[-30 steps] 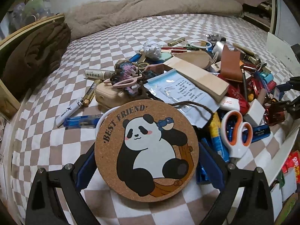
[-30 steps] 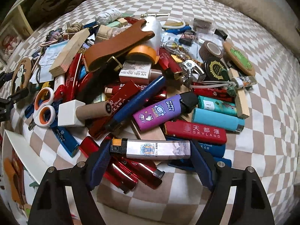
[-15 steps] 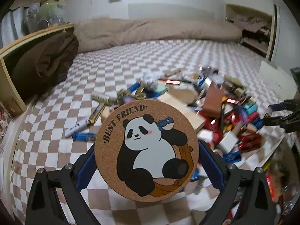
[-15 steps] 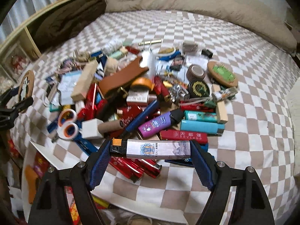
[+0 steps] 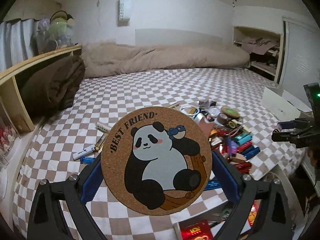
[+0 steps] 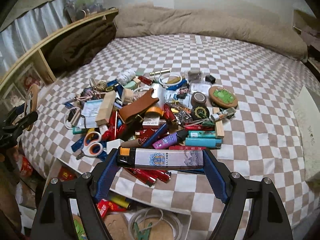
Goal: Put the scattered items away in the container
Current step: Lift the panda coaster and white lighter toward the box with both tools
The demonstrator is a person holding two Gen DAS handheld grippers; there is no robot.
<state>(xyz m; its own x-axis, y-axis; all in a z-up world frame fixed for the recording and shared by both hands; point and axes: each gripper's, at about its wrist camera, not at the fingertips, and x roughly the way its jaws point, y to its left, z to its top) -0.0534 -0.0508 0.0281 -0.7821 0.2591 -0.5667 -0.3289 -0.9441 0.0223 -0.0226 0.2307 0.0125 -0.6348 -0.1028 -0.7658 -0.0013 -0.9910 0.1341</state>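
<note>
My left gripper (image 5: 156, 170) is shut on a round cork coaster (image 5: 156, 160) printed with a panda and "BEST FRIEND", held high above the bed. My right gripper (image 6: 160, 160) is shut on a silver lighter (image 6: 160, 158) with an orange-and-black cap, gripped end to end. Below it lies the pile of scattered items (image 6: 152, 112): lighters, scissors (image 6: 93, 143), a wooden block, a brown leather piece, tape rolls. In the right wrist view the left gripper with its coaster (image 6: 31, 105) shows at the far left. The container (image 6: 140, 218) with several items inside sits just below the bed's near edge.
The checkered bed sheet (image 6: 250, 92) stretches behind and to the right of the pile. A beige duvet (image 5: 160, 60) lies along the far side. A wooden shelf (image 5: 24, 74) with a brown blanket stands at the left. A white box (image 5: 280, 104) lies at the right.
Both grippers have risen and tilted up, each keeping its grip. The pile has dropped farther below, and the container under the bed's near edge has come into view.
</note>
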